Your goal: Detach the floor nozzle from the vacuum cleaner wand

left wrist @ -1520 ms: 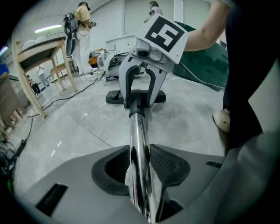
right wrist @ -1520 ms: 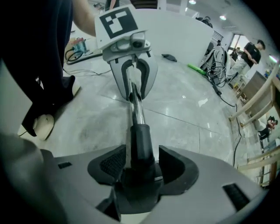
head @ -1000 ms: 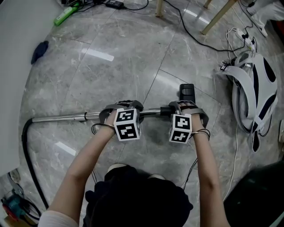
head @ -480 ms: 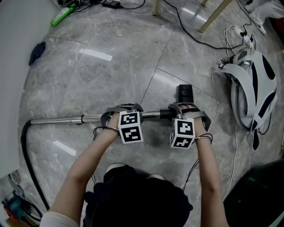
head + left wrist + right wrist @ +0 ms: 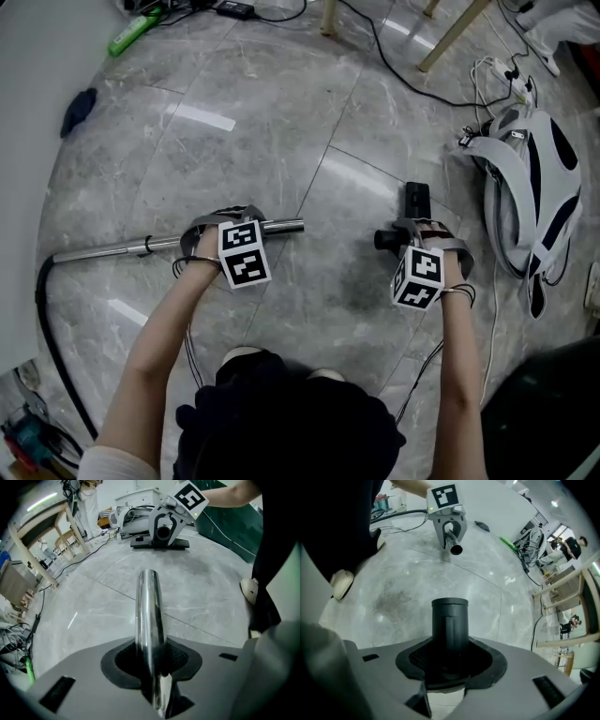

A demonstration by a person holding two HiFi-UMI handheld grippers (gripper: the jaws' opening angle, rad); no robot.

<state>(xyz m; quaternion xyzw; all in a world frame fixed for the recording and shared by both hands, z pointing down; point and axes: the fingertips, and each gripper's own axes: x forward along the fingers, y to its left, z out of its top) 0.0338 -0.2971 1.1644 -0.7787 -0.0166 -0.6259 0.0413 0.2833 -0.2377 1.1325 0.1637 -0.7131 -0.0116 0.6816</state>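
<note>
Head view shows the two parts already separate on the grey marble floor (image 5: 281, 103), with a bare stretch of tile between them. The left gripper (image 5: 219, 225) is clamped round the chrome wand (image 5: 103, 248) close to its open right end, which sticks out just past the jaws. The rest of the tube runs left across the floor to a black hose (image 5: 49, 319) that curves back toward the near left. In the left gripper view the jaws are partly closed, with their dark pads pressed on either side of the shiny tube. They have just been closing, with the wand between them. The right gripper (image 5: 414, 234) is well to the right and holds the floor nozzle (image 5: 416, 199) by its round black neck. The neck's open end points left toward the wand, and the flat black foot lies on the far side of the gripper. In the right gripper view the jaws stand wide, and the thick neck sits in the notch of the pads, gripped on both sides. Both grippers point steeply down. Further right a white and black vacuum body (image 5: 530, 187) lies on the floor, apart from the nozzle.
</note>
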